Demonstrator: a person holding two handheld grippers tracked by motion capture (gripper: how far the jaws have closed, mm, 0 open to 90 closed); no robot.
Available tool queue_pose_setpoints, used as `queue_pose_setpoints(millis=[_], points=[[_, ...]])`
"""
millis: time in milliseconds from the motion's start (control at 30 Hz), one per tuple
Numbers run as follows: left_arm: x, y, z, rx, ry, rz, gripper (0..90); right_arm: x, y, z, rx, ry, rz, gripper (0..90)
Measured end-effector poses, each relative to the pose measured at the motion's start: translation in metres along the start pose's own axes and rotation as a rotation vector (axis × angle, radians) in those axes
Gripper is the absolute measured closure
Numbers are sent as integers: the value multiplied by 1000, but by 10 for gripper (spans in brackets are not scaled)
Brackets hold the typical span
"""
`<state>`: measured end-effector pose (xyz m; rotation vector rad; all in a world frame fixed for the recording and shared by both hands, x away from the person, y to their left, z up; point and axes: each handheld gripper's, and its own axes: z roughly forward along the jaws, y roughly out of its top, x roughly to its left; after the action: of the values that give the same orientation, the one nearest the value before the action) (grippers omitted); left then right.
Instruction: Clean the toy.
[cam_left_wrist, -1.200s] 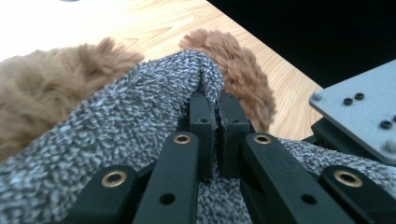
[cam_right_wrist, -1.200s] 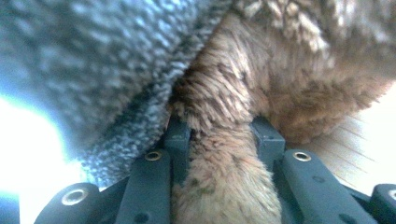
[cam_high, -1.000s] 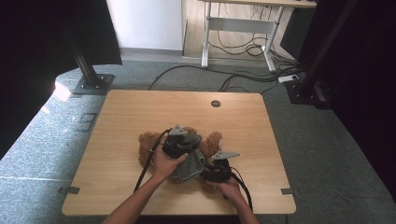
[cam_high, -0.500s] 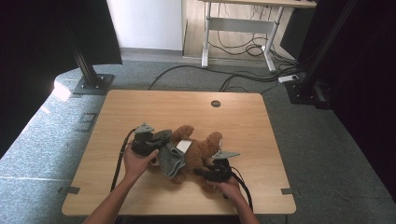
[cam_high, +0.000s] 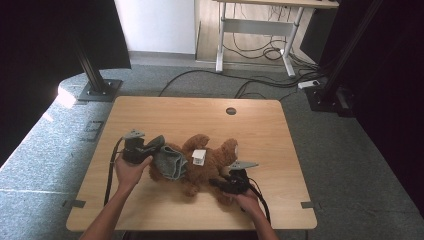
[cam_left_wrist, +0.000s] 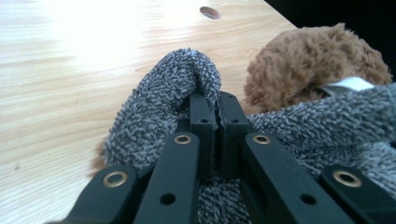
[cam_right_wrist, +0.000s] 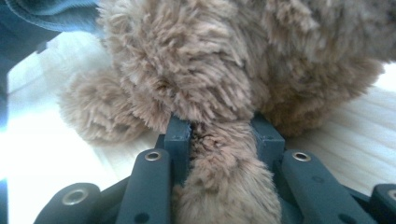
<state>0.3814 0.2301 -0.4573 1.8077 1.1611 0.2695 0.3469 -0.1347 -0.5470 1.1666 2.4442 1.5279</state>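
Observation:
A brown plush bear (cam_high: 212, 161) with a white tag (cam_high: 199, 156) lies in the middle of the wooden table (cam_high: 165, 115). A grey towelling cloth (cam_high: 170, 162) hangs around its left end. My left gripper (cam_high: 151, 146) is at the bear's left, shut on a fold of that grey cloth (cam_left_wrist: 154, 107); the jaws (cam_left_wrist: 218, 109) meet with fabric bunched over their tips. My right gripper (cam_high: 217, 183) is at the bear's near side, shut on a furry limb (cam_right_wrist: 224, 186) that fills the gap between its jaws (cam_right_wrist: 223, 135).
A round cable hole (cam_high: 231, 111) sits near the table's far edge. Bare wood stretches to the left and far side of the bear. On the floor beyond are black stand bases (cam_high: 97, 90), cables (cam_high: 260, 82) and a white desk frame (cam_high: 255, 27).
My left gripper has travelled left across the table with the grey cloth in it, drawing the cloth toward the bear's left end. The right gripper has stayed on the limb.

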Motion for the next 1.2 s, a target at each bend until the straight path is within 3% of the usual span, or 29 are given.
queue_pose_setpoints(millis=[133,233,300,433,567,733,867,1000,1100,1200], points=[[5,-8,-4,-1,-17,-25,864,-4,1,-3,-6,-25,-2,665],[-1,-15,-2,2,-11,6,865,-5,1,-5,-8,-41,1,661],[-4,-17,-1,-1,-4,16,867,-3,1,-6,-10,-48,-4,605],[-3,-25,-1,-11,-35,-2,871,-3,6,-12,-23,-65,6,442],[-6,-33,-3,-32,-52,-4,872,-2,17,-30,-116,-49,49,357],[-13,-43,-4,-57,-72,1,874,17,42,-52,-185,-79,-23,307],[-16,-45,-4,-64,-76,-3,876,25,65,-55,-230,-68,-46,302],[-17,-46,-2,-63,-80,0,876,14,88,-34,-172,-80,-40,285],[-16,-46,-2,-65,-82,-6,876,0,95,-11,-66,-91,-43,231],[-15,-46,-2,-63,-86,-7,876,-4,94,7,36,-71,-49,130]])
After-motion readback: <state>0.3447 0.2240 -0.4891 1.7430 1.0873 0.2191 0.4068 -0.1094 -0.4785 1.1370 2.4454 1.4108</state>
